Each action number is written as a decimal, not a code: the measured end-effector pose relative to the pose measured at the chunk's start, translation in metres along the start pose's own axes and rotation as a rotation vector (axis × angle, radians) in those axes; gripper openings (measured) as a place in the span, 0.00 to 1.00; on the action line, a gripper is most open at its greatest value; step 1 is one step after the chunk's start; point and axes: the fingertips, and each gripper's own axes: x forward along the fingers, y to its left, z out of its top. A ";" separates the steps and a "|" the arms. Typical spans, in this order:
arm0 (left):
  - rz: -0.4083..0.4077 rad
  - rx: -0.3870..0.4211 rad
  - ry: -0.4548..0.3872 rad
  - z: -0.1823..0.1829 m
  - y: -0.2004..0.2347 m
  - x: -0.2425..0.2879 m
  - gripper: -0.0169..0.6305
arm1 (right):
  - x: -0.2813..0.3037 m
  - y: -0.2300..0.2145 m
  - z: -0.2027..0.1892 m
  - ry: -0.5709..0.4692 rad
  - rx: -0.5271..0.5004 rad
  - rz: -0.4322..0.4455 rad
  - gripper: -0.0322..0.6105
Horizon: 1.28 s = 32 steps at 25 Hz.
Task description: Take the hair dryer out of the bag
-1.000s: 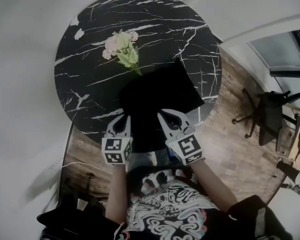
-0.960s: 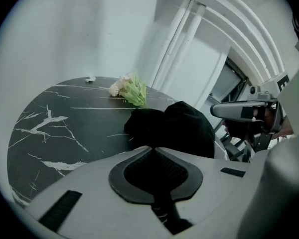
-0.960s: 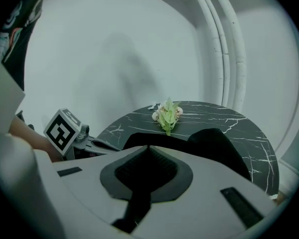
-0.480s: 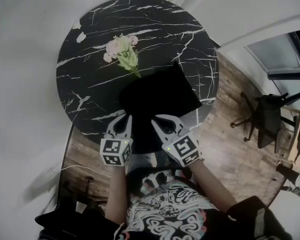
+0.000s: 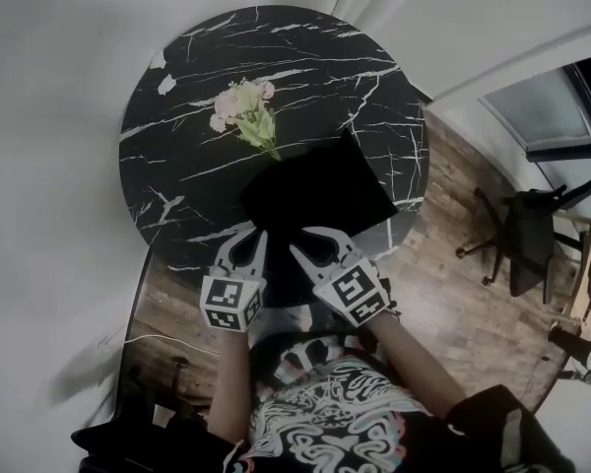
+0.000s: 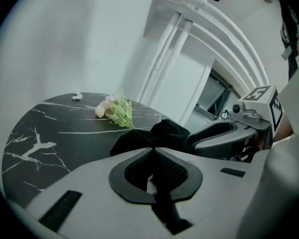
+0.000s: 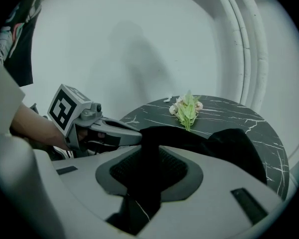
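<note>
The left hand-held gripper [image 5: 251, 239] and right hand-held gripper [image 5: 305, 240] pinch the near edge of the bag [image 5: 320, 190] (right jaws just opening).

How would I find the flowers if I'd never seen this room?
Find the round black marble table with white veins. Near its middle, just beyond the black cloth bag, lies a small bunch of pale pink flowers with green leaves, the only colourful thing on that dark top.

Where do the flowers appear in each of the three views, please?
Head view: flowers upper centre, beyond the black bag.
Left gripper view: flowers left of centre, beyond the black bag.
Right gripper view: flowers right of centre, beyond the black bag.
Shared landmark: the black bag.
</note>
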 end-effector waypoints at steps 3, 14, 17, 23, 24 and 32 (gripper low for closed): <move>-0.019 0.054 0.007 0.004 -0.004 0.001 0.06 | 0.013 0.008 -0.001 0.044 -0.031 0.038 0.24; -0.139 0.059 -0.073 0.025 -0.018 -0.002 0.06 | 0.040 0.006 0.000 0.143 -0.143 0.016 0.28; -0.190 0.081 -0.092 0.028 -0.024 -0.004 0.06 | 0.043 0.005 -0.001 0.156 -0.097 0.020 0.28; -0.216 0.102 -0.101 0.028 -0.029 -0.004 0.06 | 0.040 0.001 0.000 0.152 -0.129 -0.001 0.09; -0.221 0.099 -0.102 0.028 -0.028 -0.004 0.06 | 0.040 0.000 0.000 0.148 -0.126 -0.003 0.09; -0.240 0.206 -0.062 0.019 -0.028 -0.006 0.06 | 0.038 -0.003 -0.003 0.153 -0.113 -0.014 0.09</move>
